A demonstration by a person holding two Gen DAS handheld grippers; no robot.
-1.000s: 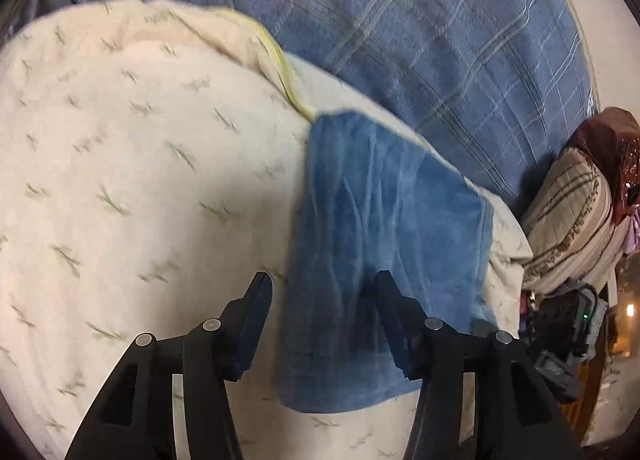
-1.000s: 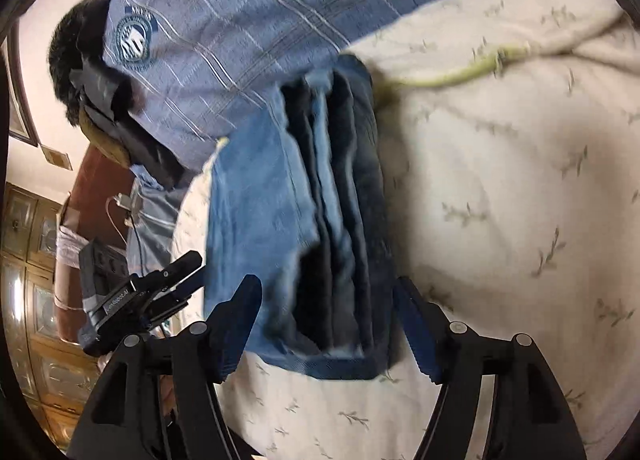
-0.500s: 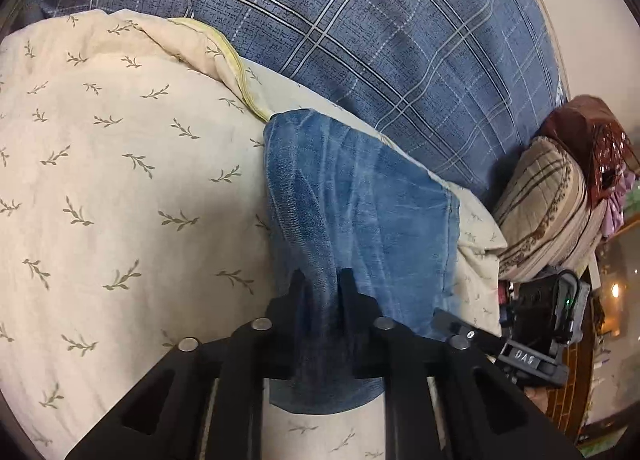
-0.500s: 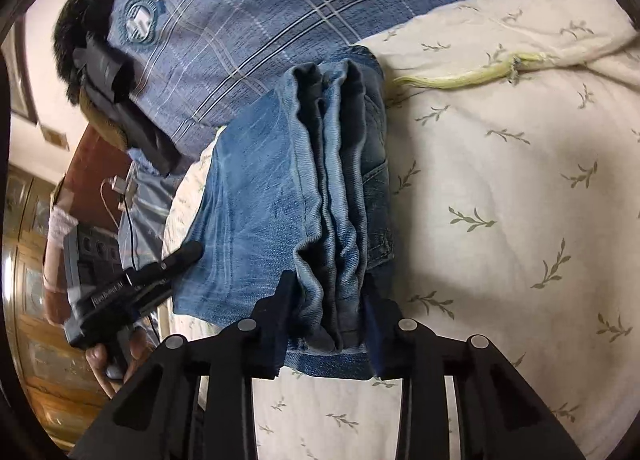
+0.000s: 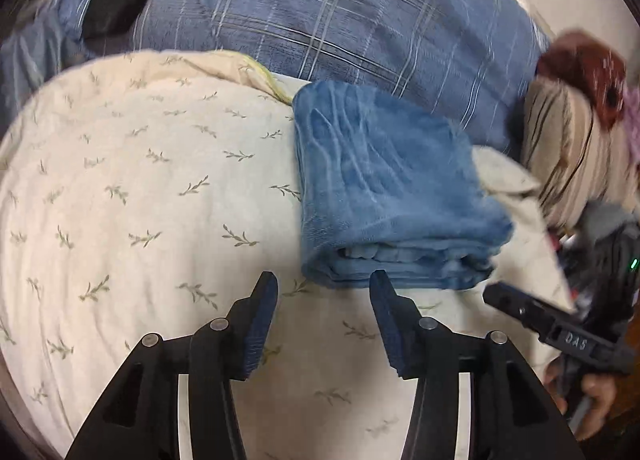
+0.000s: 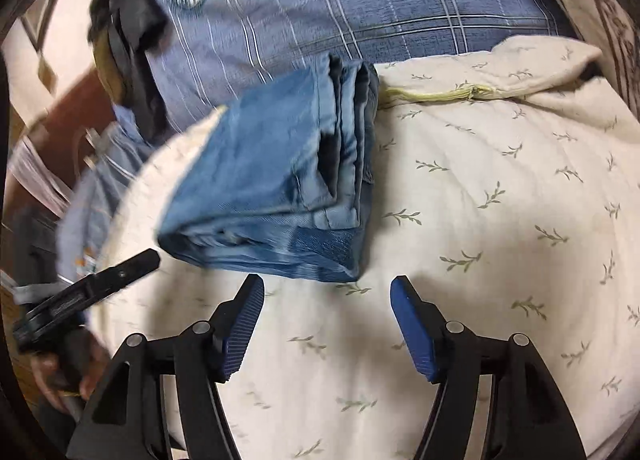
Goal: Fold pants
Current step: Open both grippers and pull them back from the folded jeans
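Note:
The blue jeans [image 5: 384, 180] lie folded into a thick rectangular stack on the cream leaf-print bedspread [image 5: 140, 200]. In the right wrist view the jeans [image 6: 272, 180] show their layered edges. My left gripper [image 5: 322, 284] is open and empty, just short of the stack's near edge. My right gripper [image 6: 326, 288] is open and empty, just short of the stack's other end. The right gripper also shows at the right of the left wrist view [image 5: 560, 328], and the left gripper at the left of the right wrist view [image 6: 92, 284].
The person in a blue plaid shirt [image 5: 340, 20] stands right behind the bed, close to the jeans. A striped pillow [image 5: 568, 148] and a dark red object [image 5: 584, 68] lie at the right. A yellow-green seam [image 6: 436, 94] marks the bedspread's fold.
Both grippers were shut on the jeans half a second ago. Both have opened, let go, and drawn back from the stack, which now lies on the bed.

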